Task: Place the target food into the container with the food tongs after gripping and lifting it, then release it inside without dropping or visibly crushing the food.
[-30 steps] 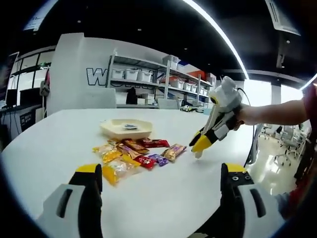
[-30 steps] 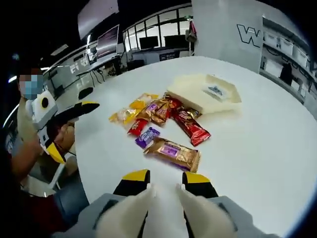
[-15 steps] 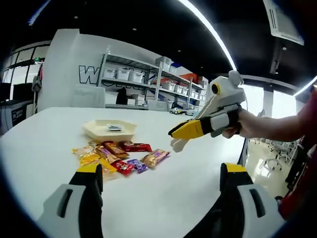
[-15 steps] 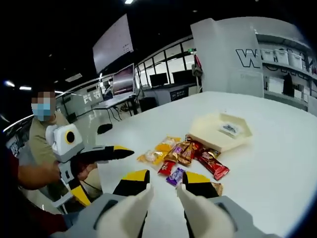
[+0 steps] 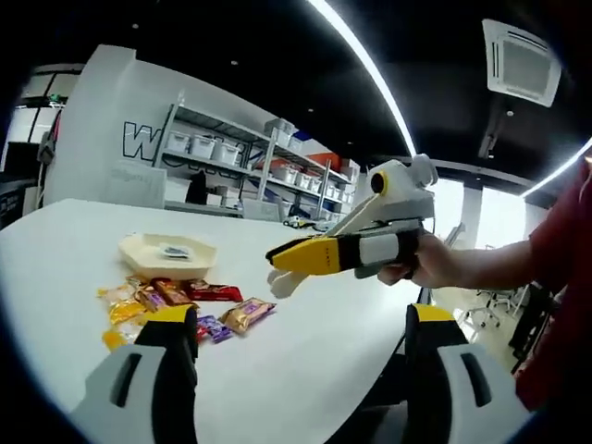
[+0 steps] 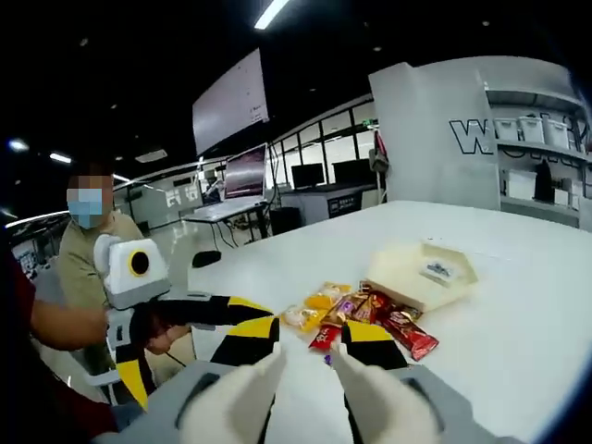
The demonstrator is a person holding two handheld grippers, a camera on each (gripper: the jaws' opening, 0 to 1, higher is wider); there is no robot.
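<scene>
The left gripper [image 5: 301, 333] hides the near edge of the snack packets [image 5: 176, 301] behind its yellow-tipped jaw, and the packets' printing is too small to read. In the right gripper view, the right gripper [image 6: 310, 344] covers the closest packets just beyond its tips. A small item lies in the cream tray [image 6: 421, 273], too small to identify. The far shelving's [image 5: 250, 162] bins are blurred.

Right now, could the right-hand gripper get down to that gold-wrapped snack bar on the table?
Probably yes. The right gripper hangs in the air above the white table, with nothing between it and the gold-wrapped bar at the near edge of the snack pile. It would only need to come down.
</scene>
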